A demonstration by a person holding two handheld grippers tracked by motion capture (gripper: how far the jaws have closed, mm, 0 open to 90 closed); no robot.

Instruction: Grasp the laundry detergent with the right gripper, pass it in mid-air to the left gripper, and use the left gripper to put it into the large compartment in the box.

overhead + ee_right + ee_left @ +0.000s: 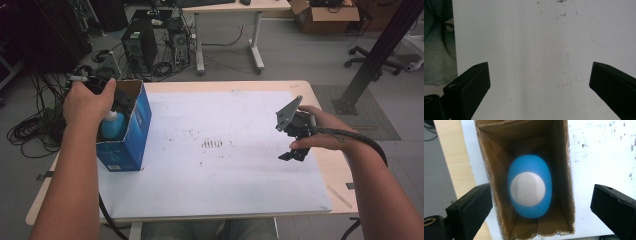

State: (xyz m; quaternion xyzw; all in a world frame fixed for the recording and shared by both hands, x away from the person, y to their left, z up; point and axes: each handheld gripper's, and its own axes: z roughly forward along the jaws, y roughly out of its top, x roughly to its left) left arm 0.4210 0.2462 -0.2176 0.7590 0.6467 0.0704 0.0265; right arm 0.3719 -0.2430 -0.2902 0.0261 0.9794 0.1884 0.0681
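1. I hold the left gripper (541, 202) over the open blue box (131, 131) at the table's nine o'clock edge, its jaws spread wide and grasping nothing.
2. A blue bottle (530, 190) with a white cap stands upright inside the box, directly beneath those released jaws and untouched by them.
3. My right gripper (292, 154) hovers at three o'clock over the white sheet (220, 175), well apart from the box, its jaws likewise released and empty.
4. Faint dark smudges mark the sheet near its middle.
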